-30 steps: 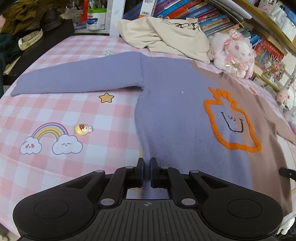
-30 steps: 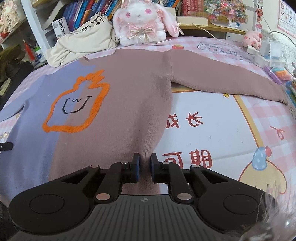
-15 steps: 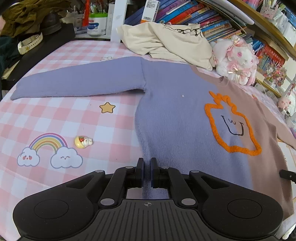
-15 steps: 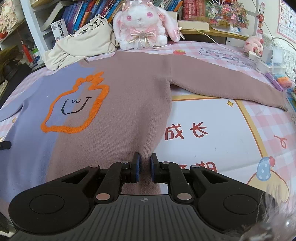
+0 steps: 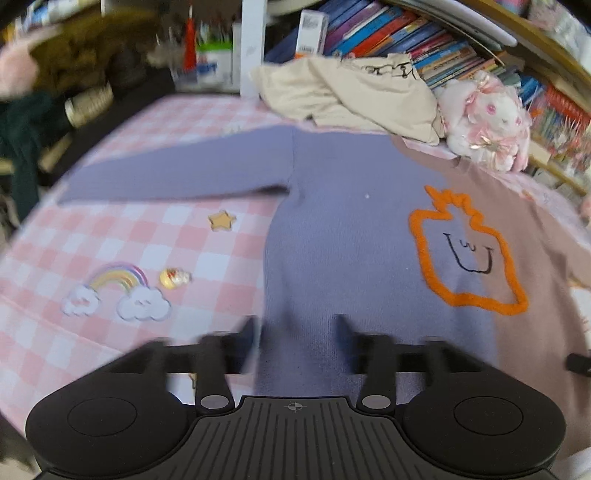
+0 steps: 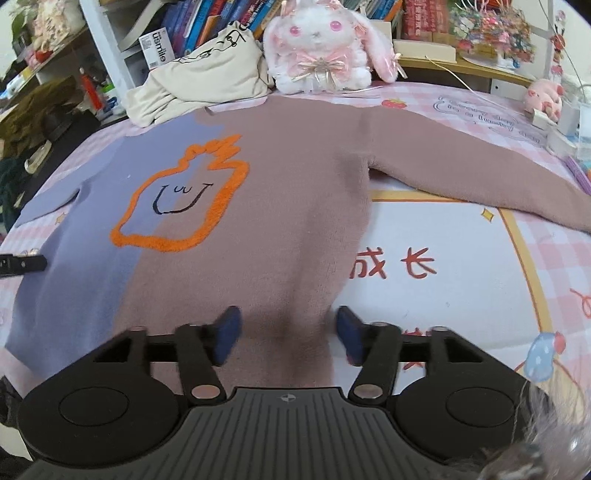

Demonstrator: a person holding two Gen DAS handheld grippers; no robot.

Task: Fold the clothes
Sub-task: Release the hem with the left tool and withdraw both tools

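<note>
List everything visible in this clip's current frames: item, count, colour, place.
sweater: 1, purple and brown halves with an orange outline motif, spread flat on the table, sleeves out
tablecloth: 1, pink-white check with cartoon prints, under the sweater
cream garment: 1, cream, bunched behind the collar
plush rabbit: 1, white and pink, at the back beside the cream garment
pink plush: 1, pink, back right edge
books: many, mixed colours, shelf behind
left gripper: 1, black, open over the purple hem
right gripper: 1, black with blue pads, open over the brown hem
</note>
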